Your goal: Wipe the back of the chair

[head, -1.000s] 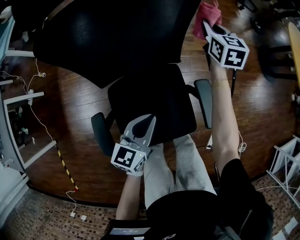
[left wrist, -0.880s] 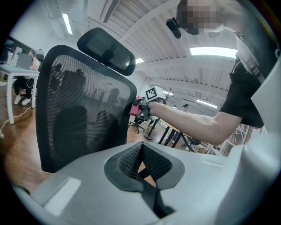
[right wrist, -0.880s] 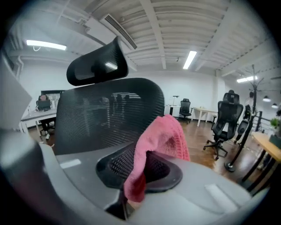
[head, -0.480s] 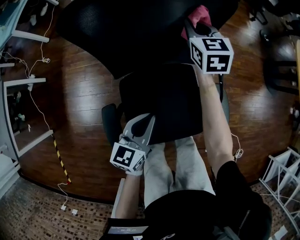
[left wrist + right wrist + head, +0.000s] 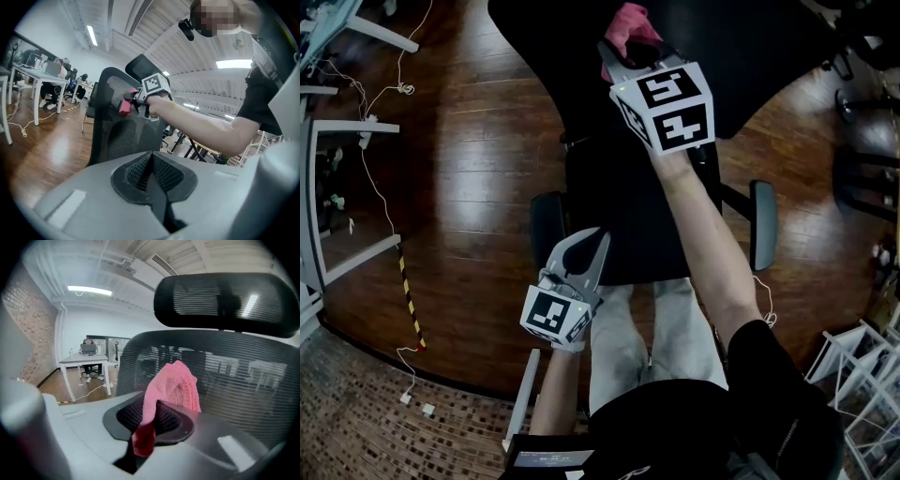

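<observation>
- cloth (image 5: 171, 385), pink, is pinched between the closed jaws of the right gripper (image 5: 154, 416); its bunched end sticks out past the tips.
- the mesh chair back (image 5: 243, 380) stands right in front of those tips, close behind the cloth; contact cannot be told.
- the headrest (image 5: 220, 301) sits above the right gripper.
- the left gripper (image 5: 152, 171) has its jaws shut together with nothing between them.
- it is held low, well apart from the right gripper, beside the person's legs (image 5: 623, 347).
- the seat (image 5: 628, 225) lies just beyond the left gripper's tips.
- an armrest (image 5: 762, 225) lies right of the right forearm (image 5: 703, 234).
- wooden floor (image 5: 469, 187) spreads left of the left gripper.
</observation>
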Available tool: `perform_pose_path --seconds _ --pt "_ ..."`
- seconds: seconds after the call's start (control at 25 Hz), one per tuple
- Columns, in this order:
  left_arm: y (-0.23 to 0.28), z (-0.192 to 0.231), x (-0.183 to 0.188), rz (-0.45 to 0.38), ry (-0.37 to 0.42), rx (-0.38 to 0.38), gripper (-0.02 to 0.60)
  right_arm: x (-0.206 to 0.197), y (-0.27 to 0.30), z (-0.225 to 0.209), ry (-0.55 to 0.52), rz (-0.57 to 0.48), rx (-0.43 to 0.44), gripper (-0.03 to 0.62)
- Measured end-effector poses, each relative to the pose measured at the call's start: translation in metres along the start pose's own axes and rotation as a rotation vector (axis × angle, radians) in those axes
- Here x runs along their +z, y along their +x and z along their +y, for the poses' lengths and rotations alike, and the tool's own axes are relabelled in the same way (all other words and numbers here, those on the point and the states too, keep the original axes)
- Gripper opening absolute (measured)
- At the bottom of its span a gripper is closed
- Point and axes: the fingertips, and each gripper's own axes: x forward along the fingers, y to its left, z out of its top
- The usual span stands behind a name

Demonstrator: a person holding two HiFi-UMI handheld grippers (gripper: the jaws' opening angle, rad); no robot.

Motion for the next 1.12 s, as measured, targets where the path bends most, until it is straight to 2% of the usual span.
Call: perform_pose_path --seconds 0.2,0.52,0.68,0.96,1.12 --pt "-0.021 0.022 0.002 -0.022 -0.02 0.049 -0.009 0.021 0.035 0.054 -0.003 -0.019 0.118 0.041" --pt "-0.046 0.051 0.002 -0.04 -0.04 0.098 -0.009 0.045 0.064 0.11 -0.024 -0.046 0.236 0.041" --pt "-0.052 0.057 0.012 -0.043 -0.035 0.115 -0.009 0.067 0.071 0.134 -0.016 -0.088 0.332 0.041" --pt "-0.061 0.06 0.021 -0.064 -0.023 0.138 -0.009 0.105 0.073 0.142 0.002 -0.15 0.395 0.041" --pt "-0.062 0.061 0.023 -0.05 -0.03 0.149 -0.009 0.122 0.069 0.124 -0.003 -0.183 0.364 0.041"
